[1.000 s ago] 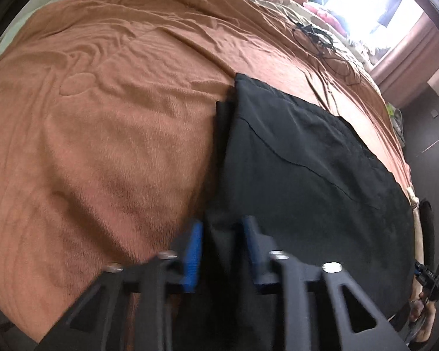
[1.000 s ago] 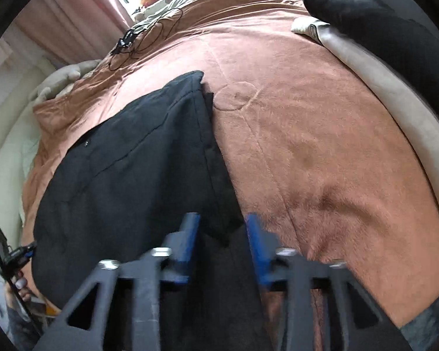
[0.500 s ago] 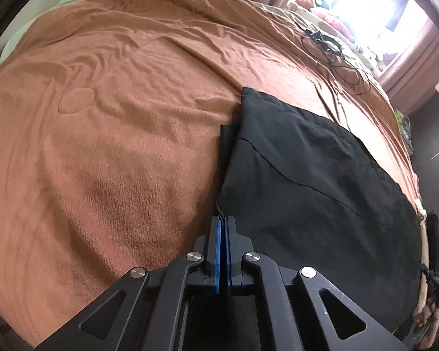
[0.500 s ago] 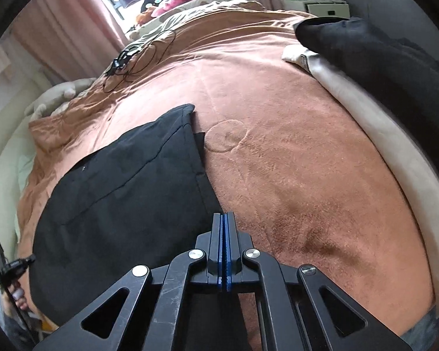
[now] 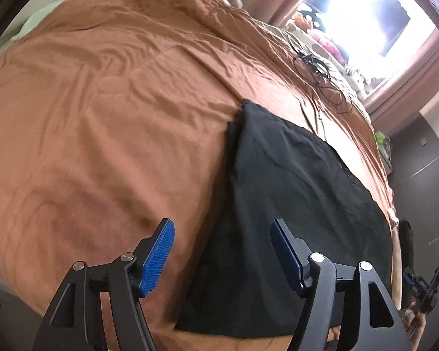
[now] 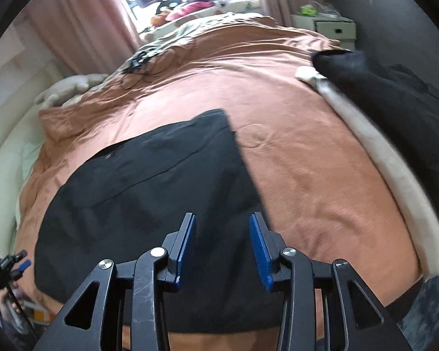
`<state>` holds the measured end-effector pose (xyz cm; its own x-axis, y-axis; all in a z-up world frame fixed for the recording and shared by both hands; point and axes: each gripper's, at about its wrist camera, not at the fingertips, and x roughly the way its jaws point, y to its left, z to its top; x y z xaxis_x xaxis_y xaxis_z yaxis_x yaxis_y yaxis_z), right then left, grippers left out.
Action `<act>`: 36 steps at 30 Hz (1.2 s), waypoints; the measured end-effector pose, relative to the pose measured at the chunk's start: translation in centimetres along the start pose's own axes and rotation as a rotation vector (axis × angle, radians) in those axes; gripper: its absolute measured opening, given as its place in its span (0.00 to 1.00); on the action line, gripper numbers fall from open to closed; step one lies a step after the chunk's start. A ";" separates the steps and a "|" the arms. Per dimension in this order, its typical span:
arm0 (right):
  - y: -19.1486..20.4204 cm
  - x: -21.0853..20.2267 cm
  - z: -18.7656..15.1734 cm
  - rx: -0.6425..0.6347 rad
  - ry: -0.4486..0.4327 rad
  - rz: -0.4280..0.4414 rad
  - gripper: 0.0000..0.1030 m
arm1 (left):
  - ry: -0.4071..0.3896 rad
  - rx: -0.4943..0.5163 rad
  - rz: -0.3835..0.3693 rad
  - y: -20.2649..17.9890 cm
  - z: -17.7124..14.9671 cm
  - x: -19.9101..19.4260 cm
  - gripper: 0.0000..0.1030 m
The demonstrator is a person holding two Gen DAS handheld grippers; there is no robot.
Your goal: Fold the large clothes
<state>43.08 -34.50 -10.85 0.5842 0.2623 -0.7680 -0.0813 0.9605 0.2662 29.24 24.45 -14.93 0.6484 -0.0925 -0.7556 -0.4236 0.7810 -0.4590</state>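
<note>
Lying flat, black garment (image 5: 301, 204) runs lengthwise across the bedspread (image 5: 117, 117).

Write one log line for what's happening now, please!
black garment: folded flat on brown bedspread | left gripper: opening, empty | right gripper: opening, empty

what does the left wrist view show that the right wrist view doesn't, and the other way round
Only the left wrist view shows the bright glaring window and the left hand-held gripper up close, jaws opening with nothing gripped.

Only the right wrist view shows the dark bundled cloth on the long cream cushion at the bed's edge, the white bedside cabinet, and the right hand-held gripper up close, jaws opening and empty.

Both show the folded black garment lying flat on the rust-brown bedspread and the tangle of black cable beyond it.
</note>
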 end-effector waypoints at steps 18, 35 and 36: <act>11.9 -1.0 -6.4 -0.185 0.059 0.109 0.38 | 0.034 -0.191 -0.184 4.8 -6.0 -2.0 0.67; 20.7 1.6 -11.9 -0.315 0.208 0.194 0.37 | 0.099 -0.224 -0.247 3.9 -6.9 0.7 0.56; 21.0 1.8 -12.3 -0.324 0.215 0.193 0.37 | 0.098 -0.230 -0.250 3.9 -6.8 0.8 0.53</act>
<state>32.54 -12.73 -13.80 0.3543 0.4208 -0.8351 -0.4417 0.8624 0.2472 23.82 23.25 -20.54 0.6910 -0.3309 -0.6427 -0.3979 0.5682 -0.7203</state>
